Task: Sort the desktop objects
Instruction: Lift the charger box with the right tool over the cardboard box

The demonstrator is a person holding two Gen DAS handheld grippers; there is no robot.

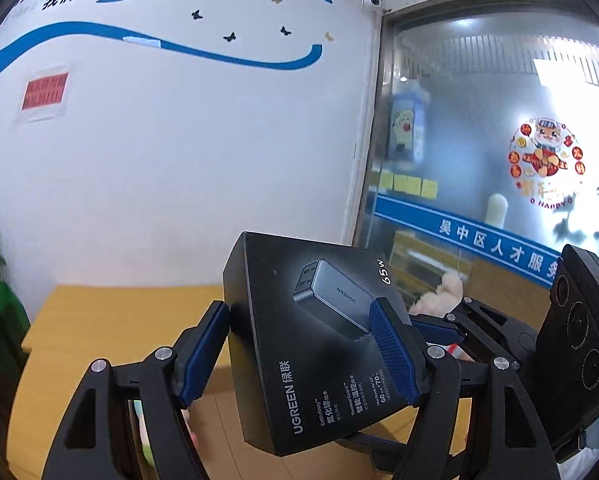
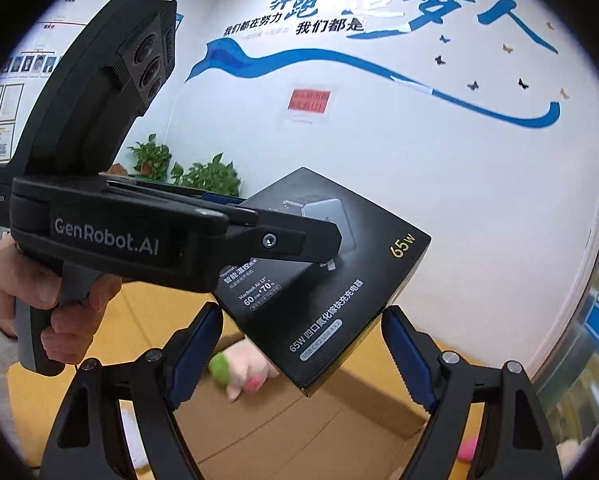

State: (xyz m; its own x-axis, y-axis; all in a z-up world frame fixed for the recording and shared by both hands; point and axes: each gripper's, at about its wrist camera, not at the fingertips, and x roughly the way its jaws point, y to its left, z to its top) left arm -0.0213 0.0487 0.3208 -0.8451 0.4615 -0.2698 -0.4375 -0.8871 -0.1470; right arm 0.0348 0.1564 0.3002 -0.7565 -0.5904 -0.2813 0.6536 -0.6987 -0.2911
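So the black charger box [image 1: 299, 344] is up in the air, middle of the frame in both views, tilted, with the white wall behind it. The left gripper [image 1: 303, 352] is pinching it: one blue pad [image 1: 203, 354] on the box's left edge, the other pressed on its printed face at the right.

From the right wrist view the same box [image 2: 339, 280] sits in the centre, and the left gripper comes in from the left side of the frame, held by a hand [image 2: 39, 292] at the lower left. The right gripper [image 2: 307, 356] is spread wide at the bottom of the frame, and the box's lower corner hangs between its pads without touching either one.

Below, a cardboard box [image 2: 311, 432] lies open on the yellow counter [image 1: 111, 320], with a pink soft toy [image 2: 247, 372] inside. Green plants [image 2: 207, 176] stand by the wall, left of centre.
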